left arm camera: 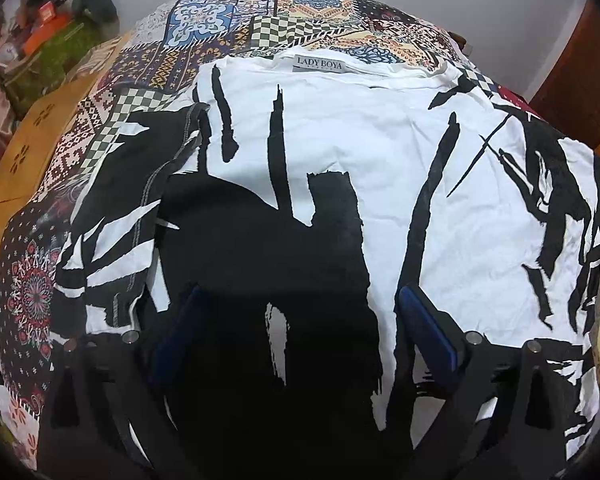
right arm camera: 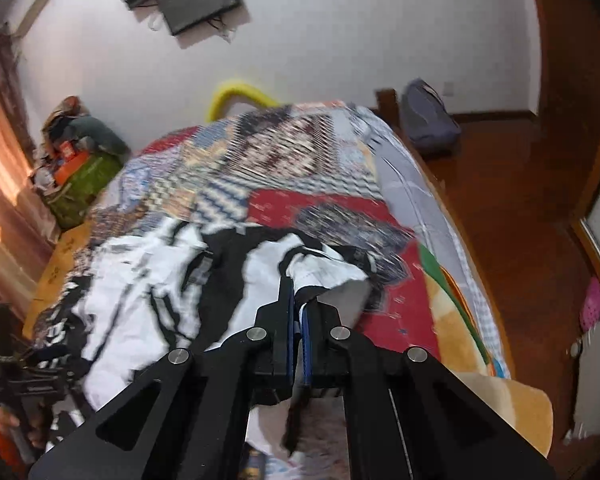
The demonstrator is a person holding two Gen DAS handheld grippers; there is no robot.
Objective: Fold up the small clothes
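A white T-shirt with black brush-stroke print [left arm camera: 340,184] lies spread on a patchwork bedspread [left arm camera: 236,28], its neck label at the far end. My left gripper [left arm camera: 300,304] hovers low over the shirt's near part, jaws wide open and empty. In the right wrist view the same shirt [right arm camera: 140,292] lies rumpled on the bed. My right gripper [right arm camera: 300,300] is shut on a fold of the shirt's right edge and holds it lifted off the bed. The left gripper's body [right arm camera: 16,368] shows at the far left of that view.
The bedspread [right arm camera: 284,160] covers a bed by a white wall. A yellow tube [right arm camera: 240,94] sits at the bed's far end. Cluttered boxes and a green bag [right arm camera: 80,184] stand to the left. A grey backpack [right arm camera: 428,116] lies on the wooden floor at right.
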